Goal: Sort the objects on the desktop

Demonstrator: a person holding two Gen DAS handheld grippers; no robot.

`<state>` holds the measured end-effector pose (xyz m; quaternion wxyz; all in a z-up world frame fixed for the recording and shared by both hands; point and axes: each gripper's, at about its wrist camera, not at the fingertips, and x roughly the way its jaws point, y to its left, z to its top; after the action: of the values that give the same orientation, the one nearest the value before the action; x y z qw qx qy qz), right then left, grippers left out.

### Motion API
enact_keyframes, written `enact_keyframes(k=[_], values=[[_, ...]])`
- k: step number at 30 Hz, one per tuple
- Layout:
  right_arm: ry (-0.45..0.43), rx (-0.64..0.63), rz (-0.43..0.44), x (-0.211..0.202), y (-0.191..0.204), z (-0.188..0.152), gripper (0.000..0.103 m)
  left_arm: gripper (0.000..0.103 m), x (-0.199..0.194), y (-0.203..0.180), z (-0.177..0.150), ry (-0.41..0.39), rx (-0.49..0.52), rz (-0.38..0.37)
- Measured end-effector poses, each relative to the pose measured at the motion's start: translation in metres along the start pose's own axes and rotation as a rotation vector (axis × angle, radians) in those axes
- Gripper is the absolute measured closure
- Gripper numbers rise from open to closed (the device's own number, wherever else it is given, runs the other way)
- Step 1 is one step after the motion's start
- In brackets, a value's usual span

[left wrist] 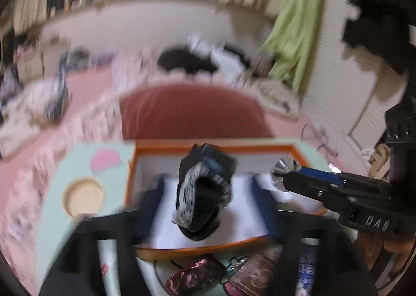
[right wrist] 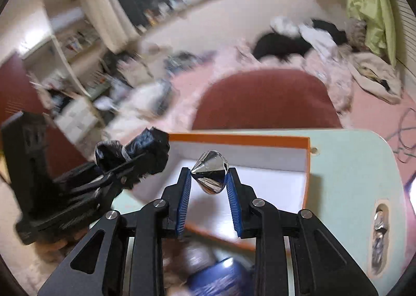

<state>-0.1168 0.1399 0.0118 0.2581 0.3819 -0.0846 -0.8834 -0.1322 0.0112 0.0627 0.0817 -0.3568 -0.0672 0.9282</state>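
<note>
In the left wrist view a black packet (left wrist: pixel 205 186) with white and blue print hangs over the orange box (left wrist: pixel 208 144). It sits between the blurred blue pads of my left gripper (left wrist: pixel 208 189). The pads stand wide apart and do not press on it, so this gripper is open. My right gripper (right wrist: pixel 210 179) is shut on a silver double-cone foil sweet (right wrist: pixel 210 175), held above the box's white inside (right wrist: pixel 260 181). From the right wrist view, the left gripper (right wrist: pixel 135 163) and the packet (right wrist: pixel 130 150) are at the box's left rim. The right gripper (left wrist: pixel 286 171) enters the left wrist view from the right.
The box stands on a mint-green tabletop (right wrist: pixel 351 166). A second silver sweet (right wrist: pixel 379 223) lies on it at the right. Near me lie a red foil sweet (left wrist: pixel 192 275), a brown packet (left wrist: pixel 254 270) and a blue wrapper (left wrist: pixel 308 264). A red chair back (right wrist: pixel 265 98) stands behind the table.
</note>
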Motion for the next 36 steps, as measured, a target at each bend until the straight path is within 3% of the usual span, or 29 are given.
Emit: enact_keyframes(k=[2, 3, 4, 5, 9, 13, 19, 22, 24, 28, 29, 30, 32, 36], values=[[0.095, 0.012, -0.064, 0.019, -0.004, -0.003, 0.067, 0.019, 0.014, 0.009, -0.008, 0.037, -0.037, -0.003], [0.079, -0.028, -0.101, 0.019, 0.000, -0.007, 0.062, 0.019, 0.012, 0.008, -0.011, 0.017, -0.031, -0.002], [0.069, -0.067, -0.130, 0.016, 0.003, -0.011, 0.051, 0.019, 0.008, 0.007, -0.013, -0.012, -0.018, 0.006], [0.072, -0.085, -0.148, 0.014, 0.006, -0.013, 0.048, 0.019, 0.001, 0.007, -0.014, -0.042, -0.010, 0.014], [-0.015, -0.064, -0.115, -0.008, 0.008, -0.015, 0.048, 0.019, -0.034, 0.009, -0.010, -0.146, -0.016, -0.012], [-0.105, -0.079, -0.079, -0.045, 0.017, -0.023, 0.042, 0.008, -0.071, 0.005, -0.018, -0.207, 0.011, -0.022], [-0.082, -0.127, -0.058, -0.084, 0.022, -0.070, 0.042, 0.008, -0.105, -0.005, -0.084, -0.156, 0.152, -0.002], [-0.052, -0.123, -0.096, -0.088, 0.011, -0.095, 0.042, 0.008, -0.107, -0.001, -0.117, -0.109, 0.151, 0.020], [-0.024, -0.128, -0.131, -0.083, 0.007, -0.104, 0.041, 0.008, -0.098, 0.000, -0.131, -0.055, 0.156, 0.024], [0.035, -0.148, -0.192, -0.072, 0.002, -0.128, 0.041, 0.008, -0.068, -0.004, -0.147, 0.026, 0.215, 0.119], [0.057, -0.147, -0.215, -0.065, 0.001, -0.132, 0.041, 0.007, -0.061, -0.002, -0.150, 0.040, 0.198, 0.106], [0.077, -0.150, -0.232, -0.059, 0.000, -0.134, 0.038, 0.004, -0.060, 0.001, -0.150, 0.037, 0.170, 0.081], [0.086, -0.171, -0.269, -0.056, 0.000, -0.133, 0.021, 0.000, -0.059, 0.006, -0.151, 0.029, 0.150, 0.083], [0.101, -0.179, -0.302, -0.052, -0.004, -0.133, 0.016, 0.000, -0.060, 0.006, -0.153, 0.020, 0.154, 0.083]])
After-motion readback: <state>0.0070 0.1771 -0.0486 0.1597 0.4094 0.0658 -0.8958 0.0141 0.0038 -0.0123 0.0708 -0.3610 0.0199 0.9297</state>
